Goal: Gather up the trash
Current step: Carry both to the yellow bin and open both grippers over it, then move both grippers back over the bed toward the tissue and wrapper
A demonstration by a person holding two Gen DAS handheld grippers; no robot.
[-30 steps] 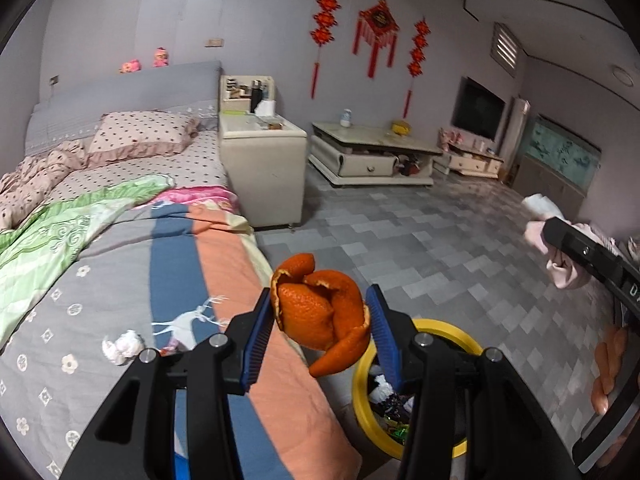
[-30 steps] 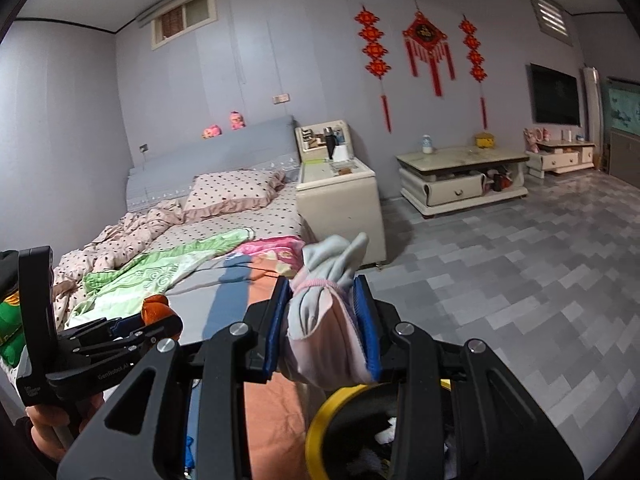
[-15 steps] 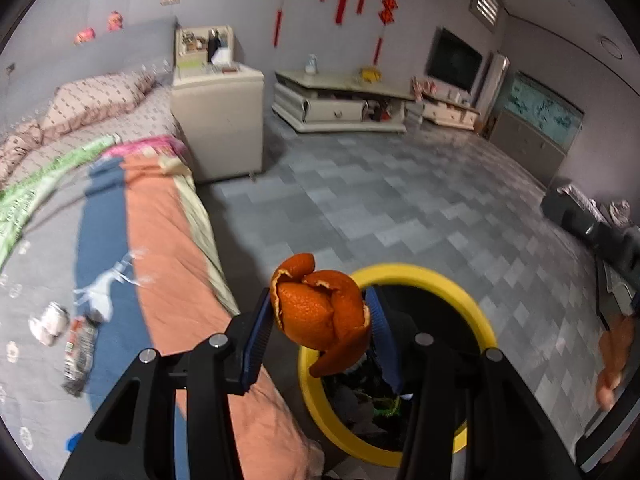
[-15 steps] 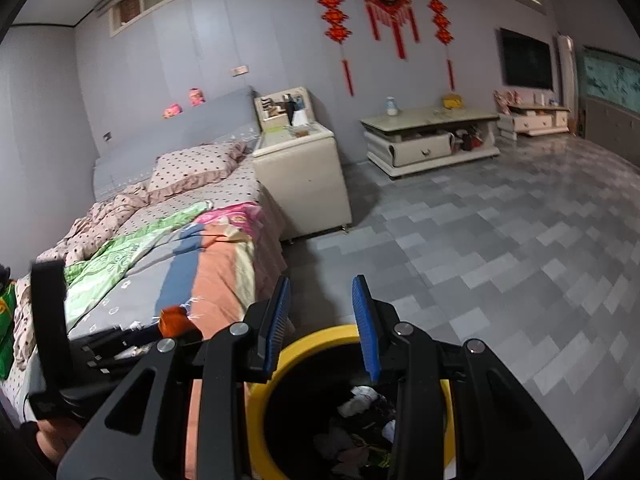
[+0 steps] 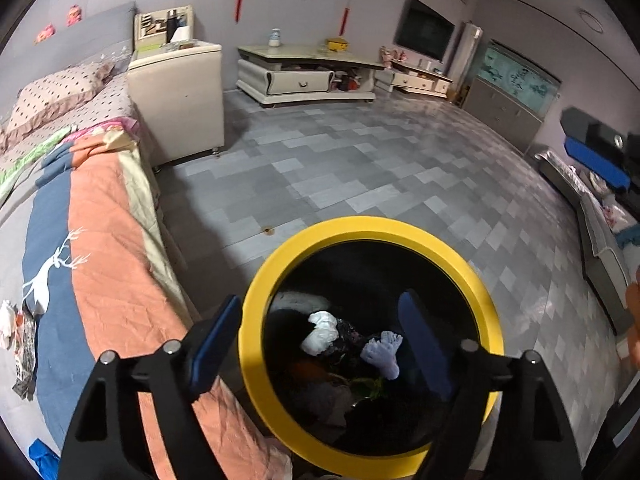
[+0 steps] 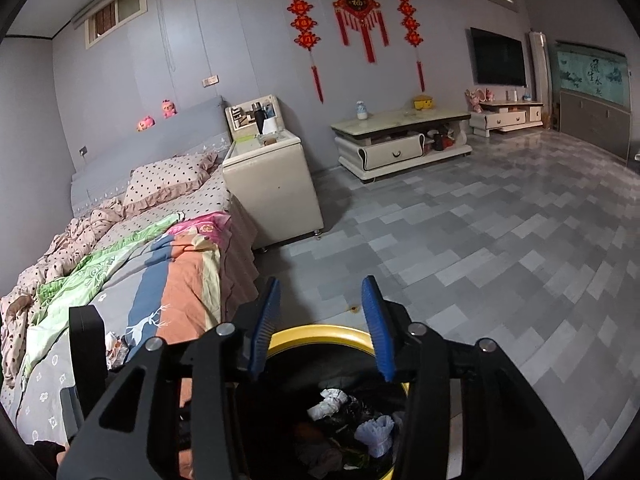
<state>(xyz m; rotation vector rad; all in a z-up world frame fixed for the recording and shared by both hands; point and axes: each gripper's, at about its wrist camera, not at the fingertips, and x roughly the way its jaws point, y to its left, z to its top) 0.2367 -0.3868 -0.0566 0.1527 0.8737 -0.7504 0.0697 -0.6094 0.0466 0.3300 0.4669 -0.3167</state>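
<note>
A black trash bin with a yellow rim (image 5: 372, 228) stands on the floor beside the bed; it also shows in the right wrist view (image 6: 316, 334). Inside lie crumpled white tissue (image 5: 322, 332), a pale glove (image 5: 382, 354) and dark scraps. My left gripper (image 5: 320, 334) is open and empty, right above the bin's mouth. My right gripper (image 6: 320, 326) is open and empty, over the bin's near rim. On the bed (image 5: 100, 240) at the left edge lie a crumpled tissue (image 5: 6, 320) and a wrapper (image 5: 26, 348).
A cream bedside cabinet (image 5: 180, 96) stands at the bed's head. A low TV table (image 5: 304, 76) lines the far wall. A grey tiled floor (image 5: 360, 168) spreads around the bin. A sofa (image 5: 592, 224) sits at the right.
My left gripper swung over the bin and opened; the orange peel has left it. My right gripper opened earlier, dropping the glove into the bin.
</note>
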